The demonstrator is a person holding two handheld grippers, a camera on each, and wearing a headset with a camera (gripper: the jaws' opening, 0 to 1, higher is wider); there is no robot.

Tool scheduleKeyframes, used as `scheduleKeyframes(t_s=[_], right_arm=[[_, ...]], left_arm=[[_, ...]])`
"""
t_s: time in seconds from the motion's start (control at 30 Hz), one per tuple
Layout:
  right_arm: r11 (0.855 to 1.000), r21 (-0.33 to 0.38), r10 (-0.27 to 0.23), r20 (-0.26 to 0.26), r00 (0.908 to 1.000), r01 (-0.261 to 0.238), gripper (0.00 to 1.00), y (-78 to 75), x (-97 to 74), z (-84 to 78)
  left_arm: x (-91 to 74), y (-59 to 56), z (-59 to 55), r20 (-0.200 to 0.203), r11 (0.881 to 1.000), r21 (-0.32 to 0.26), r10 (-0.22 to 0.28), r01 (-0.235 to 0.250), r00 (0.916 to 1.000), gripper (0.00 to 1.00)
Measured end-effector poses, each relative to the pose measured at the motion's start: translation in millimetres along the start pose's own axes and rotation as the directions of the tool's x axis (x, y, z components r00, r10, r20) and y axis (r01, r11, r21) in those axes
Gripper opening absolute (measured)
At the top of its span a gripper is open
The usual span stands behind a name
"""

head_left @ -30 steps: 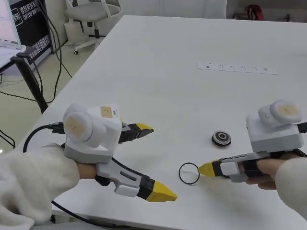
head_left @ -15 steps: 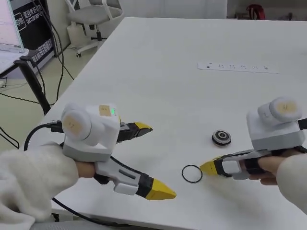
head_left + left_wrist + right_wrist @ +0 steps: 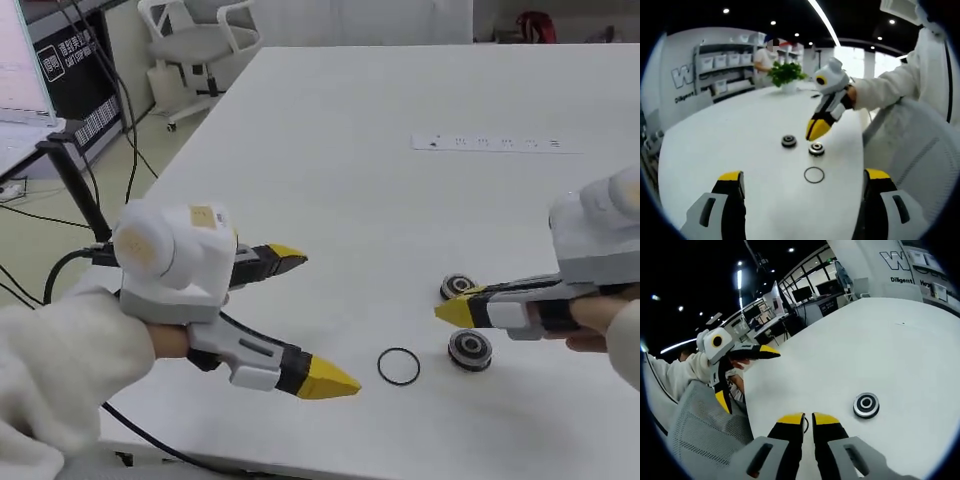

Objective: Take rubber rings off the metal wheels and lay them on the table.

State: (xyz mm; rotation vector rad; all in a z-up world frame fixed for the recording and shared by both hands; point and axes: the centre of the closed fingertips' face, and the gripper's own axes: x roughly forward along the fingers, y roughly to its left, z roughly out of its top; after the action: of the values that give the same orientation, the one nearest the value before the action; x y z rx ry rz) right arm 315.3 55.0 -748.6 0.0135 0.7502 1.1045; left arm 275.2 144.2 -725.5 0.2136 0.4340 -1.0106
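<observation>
My left gripper (image 3: pixel 325 320) has jaws wide; my right gripper (image 3: pixel 447 312) has them near-shut, empty — a clumsy nudge could skid the metal wheel (image 3: pixel 470 348) away.

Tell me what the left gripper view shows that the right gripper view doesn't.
Left gripper view: the far wheel, the near wheel, the loose rubber ring lying flat on the table, a potted plant, and the right tongs, shut, near the wheels. Right gripper view: the left tongs, wide open, and monitors behind. Shared: the white table and a metal wheel.
</observation>
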Motion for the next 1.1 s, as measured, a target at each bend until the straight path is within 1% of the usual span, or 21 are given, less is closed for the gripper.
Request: scheduleKeyframes(t_s=[0.1,0.13,0.17,0.23,0.3,0.37,0.4,0.47,0.5,0.53,0.6,0.63,0.7,0.8,0.87,0.97,1.07,1.1], right_arm=[[1.0,-0.001,-0.006,0.032,0.9995,0.006,0.04,-6.4,-10.0,7.8],[1.0,-0.001,-0.007,0.037,0.9993,0.007,0.04,-7.2,-11.4,8.7],[1.0,-0.01,-0.006,0.054,0.9985,0.006,0.04,-9.2,-16.4,12.5],[1.0,-0.016,-0.007,0.062,0.998,0.008,0.05,-11.7,-20.6,14.3],[1.0,-0.015,-0.02,0.081,0.9965,0.021,0.08,-17.4,-25.4,16.9],[1.0,-0.01,-0.026,0.087,0.9958,0.028,0.1,-21.4,-29.1,17.4],[0.999,-0.008,-0.036,0.098,0.9946,0.037,0.11,-24.8,-31.8,18.0],[0.999,-0.003,-0.039,0.11,0.9932,0.04,0.12,-27.6,-35.3,18.4],[0.999,0.006,-0.044,0.119,0.9919,0.044,0.13,-30.3,-37.4,19.0],[0.999,0.013,-0.05,0.125,0.9909,0.048,0.13,-32.9,-39.5,19.2],[0.998,0.023,-0.062,0.129,0.9897,0.059,0.14,-37.6,-42.0,18.1],[0.998,0.026,-0.066,0.124,0.99,0.063,0.14,-39.5,-42.3,16.3],[0.997,0.026,-0.074,0.116,0.9905,0.071,0.16,-42.8,-43.2,12.2],[0.997,0.027,-0.077,0.11,0.9909,0.075,0.2,-45.0,-44.9,8.6],[0.997,0.025,-0.079,0.109,0.9909,0.077,0.21,-46.1,-46.8,7.4],[0.995,0.029,-0.096,0.112,0.9891,0.093,0.22,-50.9,-50.9,6.2],[0.995,0.042,-0.1,0.136,0.9857,0.095,0.24,-54.9,-56.2,6.8],[0.994,0.049,-0.103,0.145,0.984,0.097,0.25,-56.4,-57.2,7.2]], left_arm=[[1.5,4.1,7.9,0.005,1.0,0.01,0.005,-0.005,1.0,1.0],[1.8,4.5,8.9,0.005,1.0,0.011,0.005,-0.005,1.0,1.0],[3.0,5.9,11.5,0.007,1.0,0.012,0.005,-0.005,1.0,1.0],[5.6,7.4,15.6,0.009,1.0,0.015,0.003,-0.003,1.0,1.0],[8.5,8.5,19.9,0.011,1.0,0.02,-0.002,0.001,0.9999,1.0],[11.2,8.8,26.9,0.016,1.0,0.019,-0.015,0.015,0.9998,1.0],[12.5,9.3,32.5,0.025,1.0,0.02,-0.02,0.019,0.9995,1.0],[14.9,10.6,40.3,0.038,0.999,0.026,-0.023,0.022,0.999,1.0],[16.8,11.1,45.5,0.045,0.999,0.034,-0.026,0.025,0.9987,1.0],[17.4,11.3,47.2,0.046,0.999,0.039,-0.027,0.026,0.9986,1.0],[21.1,12.3,55.6,0.061,0.998,0.048,-0.034,0.031,0.9976,1.0],[24.3,13.6,59.6,0.067,0.998,0.049,-0.035,0.032,0.9971,1.0],[32.1,16.3,63.7,0.063,0.998,0.063,-0.036,0.032,0.9974,1.0],[43.2,16.2,70.0,0.061,0.996,0.077,-0.051,0.047,0.9968,1.0],[51.2,13.7,74.6,0.06,0.994,0.088,-0.068,0.063,0.9959,1.0],[62.4,10.2,79.3,0.056,0.992,0.099,-0.088,0.082,0.9945,1.0],[74.5,4.7,86.0,0.063,0.989,0.104,-0.112,0.105,0.9917,1.0],[76.0,4.1,87.0,0.064,0.989,0.105,-0.114,0.107,0.9913,1.0]])
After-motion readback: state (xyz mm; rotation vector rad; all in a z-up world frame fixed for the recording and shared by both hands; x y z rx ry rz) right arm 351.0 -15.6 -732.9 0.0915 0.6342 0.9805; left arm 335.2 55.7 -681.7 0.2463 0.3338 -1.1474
